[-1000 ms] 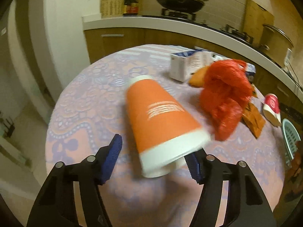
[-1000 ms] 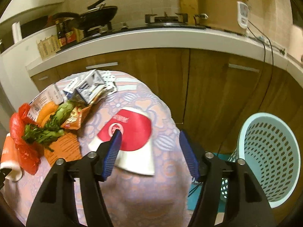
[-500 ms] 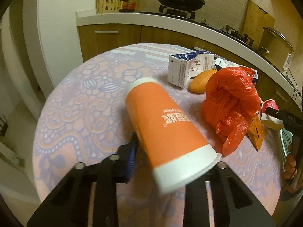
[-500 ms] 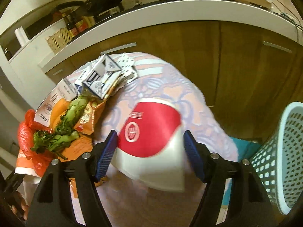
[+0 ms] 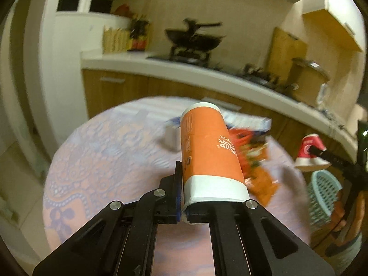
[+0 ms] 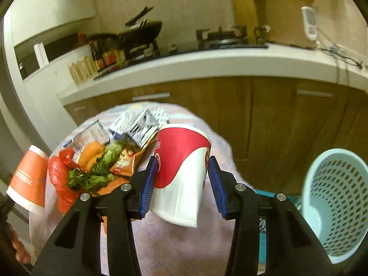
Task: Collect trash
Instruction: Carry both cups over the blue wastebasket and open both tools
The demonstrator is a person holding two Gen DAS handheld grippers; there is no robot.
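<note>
Left gripper (image 5: 184, 207) clamps orange cup (image 5: 207, 151) — lettering unreadable.

Red-white cup (image 6: 181, 172) — in hand-held gripper (image 6: 181, 179)

Dim, warm yellowish indoor light, heavy fisheye curvature with dark corner vignetting, motion blur across both backgrounds.

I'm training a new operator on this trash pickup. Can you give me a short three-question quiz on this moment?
1. True or false: the left claw grips the orange cup.
2. What does the right claw hold? A) red-and-white cup B) carton C) red bag
3. Fill in: on the floor right of the table stands a pale blue ____.

Key: 1 true; 2 A; 3 basket.
</note>
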